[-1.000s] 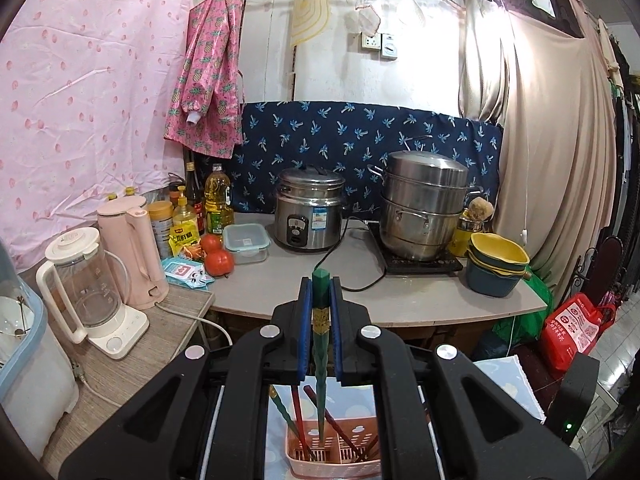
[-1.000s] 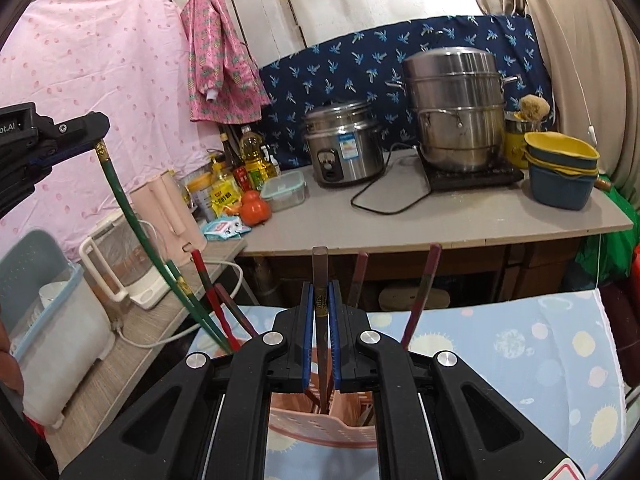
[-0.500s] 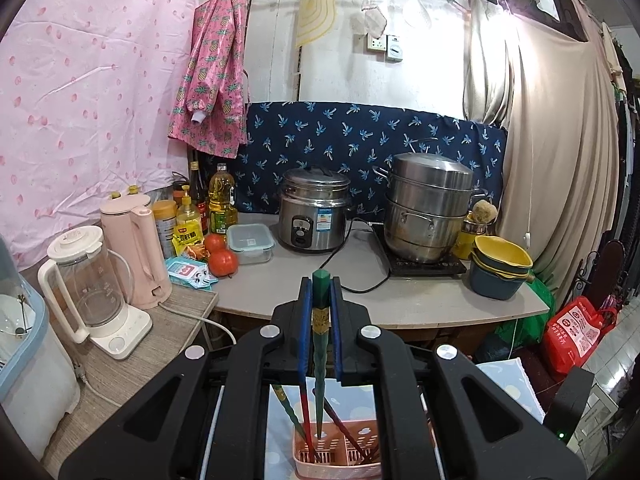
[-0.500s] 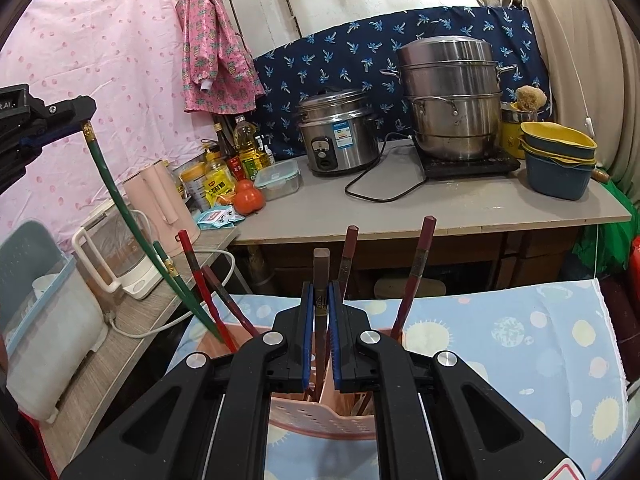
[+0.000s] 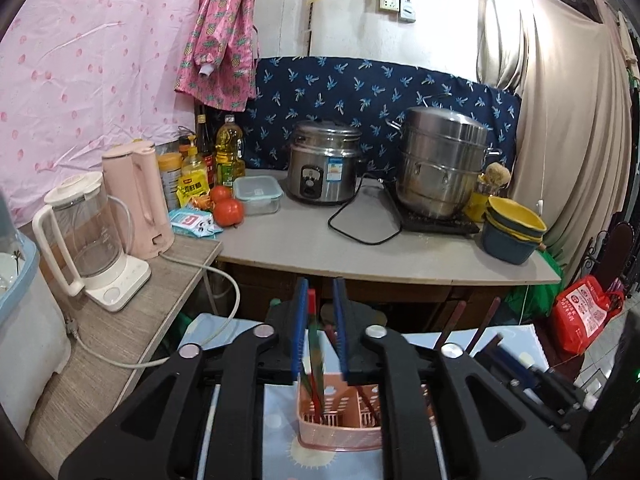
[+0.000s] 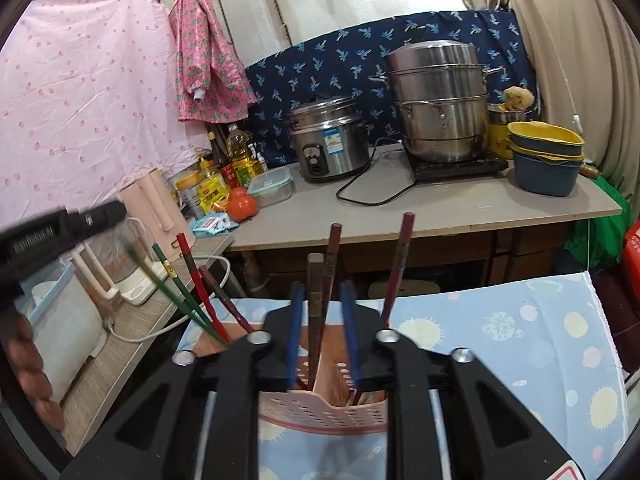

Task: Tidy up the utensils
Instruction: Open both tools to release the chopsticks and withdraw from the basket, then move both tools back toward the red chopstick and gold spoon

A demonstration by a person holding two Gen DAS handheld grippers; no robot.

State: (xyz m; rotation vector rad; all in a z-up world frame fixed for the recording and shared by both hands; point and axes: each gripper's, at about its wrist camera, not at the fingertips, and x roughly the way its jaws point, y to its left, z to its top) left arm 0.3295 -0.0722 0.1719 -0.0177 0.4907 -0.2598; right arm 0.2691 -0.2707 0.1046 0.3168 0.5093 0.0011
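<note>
A pink perforated utensil basket [image 5: 340,420] stands on a blue patterned cloth, below both grippers; it also shows in the right wrist view [image 6: 324,408]. Several chopsticks lean in it: green ones [image 6: 180,284], red ones [image 6: 196,276] and dark brown ones [image 6: 400,256]. My left gripper [image 5: 322,300] is open above the basket, with a green chopstick [image 5: 314,344] loose between its jaws, dropping into the basket. My right gripper [image 6: 322,304] is open, with a brown chopstick [image 6: 314,300] standing free between its jaws in the basket.
Behind stands a grey counter [image 5: 360,248] with a rice cooker [image 5: 324,164], a steel steamer pot [image 5: 440,164], stacked bowls [image 5: 512,232], bottles and tomatoes [image 5: 228,210]. A blender jug [image 5: 88,232] and pink kettle [image 5: 138,196] stand on a wooden side table at left.
Both grippers have opened and let go of their chopsticks. The green chopstick has slid down into the basket, and the left gripper has dropped lower toward it.
</note>
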